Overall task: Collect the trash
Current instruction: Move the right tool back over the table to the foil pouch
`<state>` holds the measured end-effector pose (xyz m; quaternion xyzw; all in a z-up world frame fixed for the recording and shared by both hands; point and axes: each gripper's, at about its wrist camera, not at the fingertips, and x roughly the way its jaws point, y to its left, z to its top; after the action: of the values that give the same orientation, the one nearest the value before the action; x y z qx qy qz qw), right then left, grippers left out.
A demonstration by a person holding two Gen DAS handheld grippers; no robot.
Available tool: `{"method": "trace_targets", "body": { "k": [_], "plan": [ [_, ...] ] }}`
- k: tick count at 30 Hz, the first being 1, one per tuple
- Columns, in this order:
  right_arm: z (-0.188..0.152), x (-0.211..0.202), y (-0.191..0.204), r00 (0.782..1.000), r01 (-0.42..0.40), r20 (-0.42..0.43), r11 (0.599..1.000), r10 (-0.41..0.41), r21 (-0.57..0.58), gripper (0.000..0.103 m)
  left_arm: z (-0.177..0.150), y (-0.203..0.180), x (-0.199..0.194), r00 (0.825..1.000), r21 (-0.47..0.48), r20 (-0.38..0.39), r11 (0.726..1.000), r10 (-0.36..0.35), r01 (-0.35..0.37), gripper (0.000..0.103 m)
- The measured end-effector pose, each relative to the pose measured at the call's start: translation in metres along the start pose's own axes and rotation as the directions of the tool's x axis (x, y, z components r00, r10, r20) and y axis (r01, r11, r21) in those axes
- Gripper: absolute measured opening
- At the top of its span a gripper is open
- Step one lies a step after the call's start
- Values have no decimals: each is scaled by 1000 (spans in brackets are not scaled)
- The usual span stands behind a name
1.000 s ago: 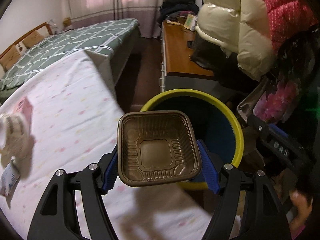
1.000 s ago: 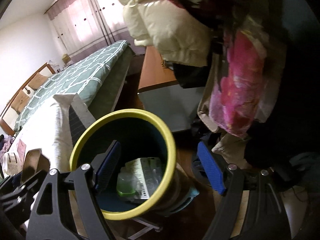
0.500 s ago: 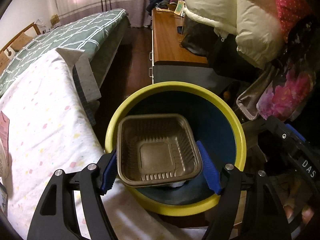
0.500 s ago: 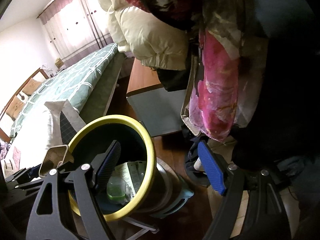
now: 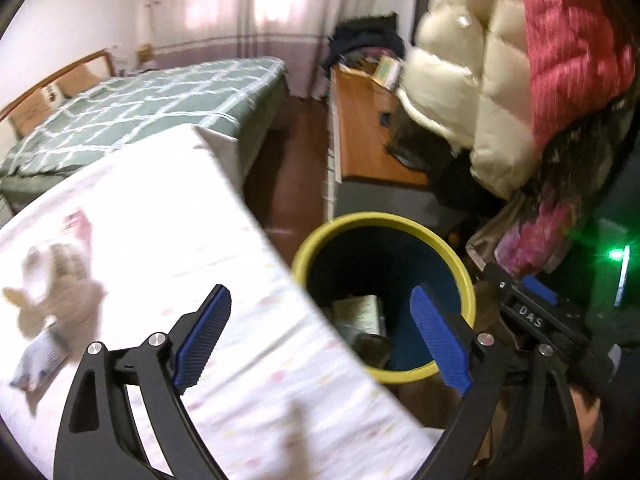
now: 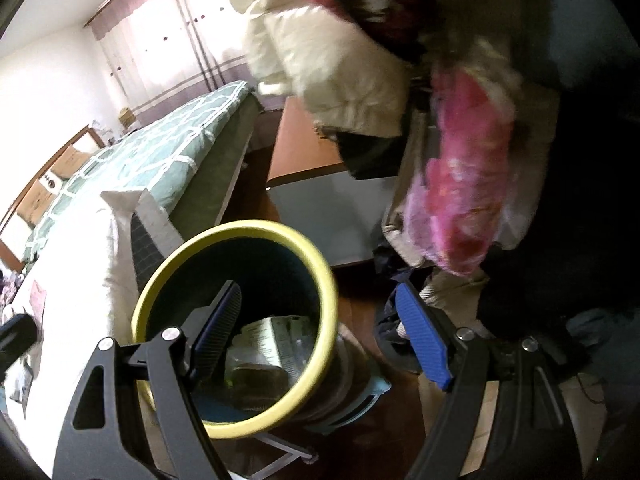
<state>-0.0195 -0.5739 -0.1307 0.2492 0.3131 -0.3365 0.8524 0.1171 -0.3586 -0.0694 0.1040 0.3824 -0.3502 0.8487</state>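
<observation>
While left gripper [image 5: 320,336] opens (empty), right gripper [image 5: 532,312] reads "DAS", bin [image 5: 464,276]

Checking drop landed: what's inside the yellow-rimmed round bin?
Inside the yellow-rimmed round bin: a printed paper packet against the wall and a brown plastic tray below it. The tray and the right gripper's finger cover whatever lies underneath; the bottom is mostly hidden.

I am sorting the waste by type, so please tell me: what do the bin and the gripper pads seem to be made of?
Bin: probably plastic; smooth yellow rim with a soft sheen and a dark blue inner wall. Metal cannot be excluded.
Pads: probably rubber or soft plastic; matte blue with a fine ribbed texture. They are mounted on black, rigid-looking arms.
</observation>
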Motion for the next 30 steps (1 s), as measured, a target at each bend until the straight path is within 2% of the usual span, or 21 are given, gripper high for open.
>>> {"method": "trace_targets", "body": {
  "k": [5, 10, 14, 22, 27, 30],
  "plan": [
    [-6, -1, 28, 999, -37, -12, 998, 37, -50, 76, -23, 49, -46, 994, -80, 60, 993, 92, -87, 92],
    [-16, -4, 66, 996, -90, -32, 990, 87, -112, 76, -51, 101, -86, 975, -175, 85, 967, 203, -186, 92],
    [-28, -9, 106, 990, -141, -51, 973, 134, -182, 76, -76, 145, -117, 951, -263, 87, 928, 295, -264, 92],
    [-62, -27, 203, 968, -249, -99, 910, 229, -331, 76, -132, 221, -176, 891, -417, 68, 824, 449, -383, 92],
    [-90, -43, 264, 943, -334, -141, 853, 302, -402, 76, -159, 255, -202, 866, -481, 59, 774, 496, -411, 92],
    [-108, -55, 303, 927, -375, -164, 812, 337, -446, 76, -171, 267, -214, 857, -501, 62, 758, 512, -417, 92]
  ]
}}
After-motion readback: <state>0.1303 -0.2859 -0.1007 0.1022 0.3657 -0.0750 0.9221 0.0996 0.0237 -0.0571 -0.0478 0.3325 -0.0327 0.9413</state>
